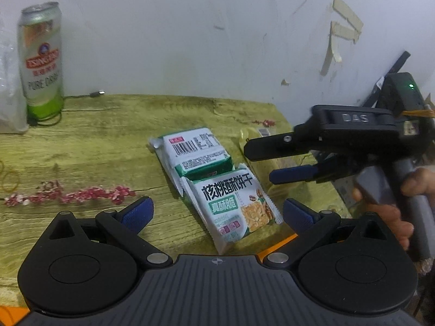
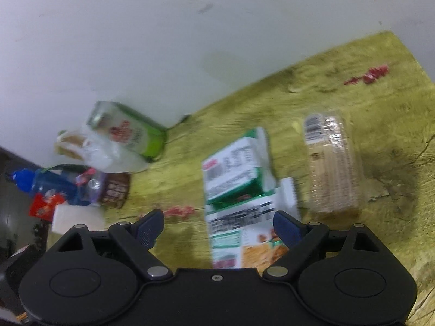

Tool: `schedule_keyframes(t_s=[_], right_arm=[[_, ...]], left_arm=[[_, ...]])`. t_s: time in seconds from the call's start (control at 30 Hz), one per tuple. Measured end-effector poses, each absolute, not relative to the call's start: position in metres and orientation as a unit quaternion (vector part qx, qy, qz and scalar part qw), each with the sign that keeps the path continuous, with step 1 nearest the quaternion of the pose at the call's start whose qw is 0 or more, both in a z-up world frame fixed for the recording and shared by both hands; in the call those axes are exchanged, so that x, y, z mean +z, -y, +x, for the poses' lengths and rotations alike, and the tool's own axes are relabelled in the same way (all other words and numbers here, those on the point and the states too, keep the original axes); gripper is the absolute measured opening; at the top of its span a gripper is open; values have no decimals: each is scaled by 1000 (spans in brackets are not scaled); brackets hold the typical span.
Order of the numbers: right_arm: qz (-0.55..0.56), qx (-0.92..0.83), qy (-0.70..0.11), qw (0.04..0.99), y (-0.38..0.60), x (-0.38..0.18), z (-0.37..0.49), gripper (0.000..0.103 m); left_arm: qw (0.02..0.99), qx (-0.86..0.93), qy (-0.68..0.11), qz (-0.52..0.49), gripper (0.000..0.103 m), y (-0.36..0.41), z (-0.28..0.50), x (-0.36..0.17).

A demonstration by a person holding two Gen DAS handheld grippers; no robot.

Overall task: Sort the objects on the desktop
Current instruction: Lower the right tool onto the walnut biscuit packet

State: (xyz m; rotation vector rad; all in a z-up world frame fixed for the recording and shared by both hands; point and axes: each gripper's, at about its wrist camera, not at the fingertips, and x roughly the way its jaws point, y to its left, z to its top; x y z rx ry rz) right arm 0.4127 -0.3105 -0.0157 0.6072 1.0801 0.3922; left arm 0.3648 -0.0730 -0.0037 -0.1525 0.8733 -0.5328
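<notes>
Biscuit packs: two green-and-white packs [image 1: 206, 174] lay flat mid-table, one overlapping the other; the far one [image 1: 194, 148] showed its barcode side, the near one [image 1: 233, 206] its printed front. Probably the first things due for sorting, as both claws pointed at them.
Wafer pack: a clear-wrapped pack [image 2: 333, 163] lay flat just beside the biscuit packs, on their right, apart from them.
Can: a green-and-silver can [image 1: 40, 59] stood upright at the back by the wall, well apart from the packs; a thin cable [image 1: 81, 97] ran behind it.
Clutter: a plastic bag [image 2: 108, 152] and small packets [image 2: 68, 187] were heaped at the table's left end, too blurred to name.
Table: the wood-grain top [image 1: 95, 141] carried red crumbs [image 1: 76, 195] in a loose line.
Left claw: the left claw [image 1: 217, 212] stood wide apart and empty, low over the near biscuit pack, which showed between the fingers untouched.
Right claw: the right claw [image 2: 217, 229] was spread wide, holding nothing, angled down with the packs in its gap; seen from the left camera it [image 1: 261, 165] hung over the wafer pack.
Hand: a hand [image 1: 391, 206] gripped the right claw's handle.
Stage, judged: approach only; nothing lifted yet.
</notes>
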Motion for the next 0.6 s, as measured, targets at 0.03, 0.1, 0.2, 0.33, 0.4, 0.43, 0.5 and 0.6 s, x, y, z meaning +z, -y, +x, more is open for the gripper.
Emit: schedule_keyframes(t_s=[0.03,0.1,0.2,0.33,0.4,0.43,0.5,0.6], right_arm=[[278,177,-502,799,312,-19,415,88],[275,170,-501,803,317,-24,418,80],[269,161,-494,811,321,-24,420,80],[262,163,-500,809,321,-23,420,81],[269,181,-512,795,316,-25,419,81],[269,187,-517,791,313,-26,418,81],[260,187,-525,789,307,-27,416,81],[261,181,-541,779,303,-31,418,81]], left_arm=[[868,-256,-420,-73,102,74,367,-6],[865,-256,-425,-76,102,76,372,-10],[861,-257,-433,-77,101,78,376,-17],[855,-266,-439,-70,99,85,377,-22],[853,-272,-440,-68,99,89,377,-24],[851,-275,-442,-66,99,91,376,-26],[848,-281,-446,-62,98,95,376,-28],[843,-287,-452,-55,96,101,375,-32]])
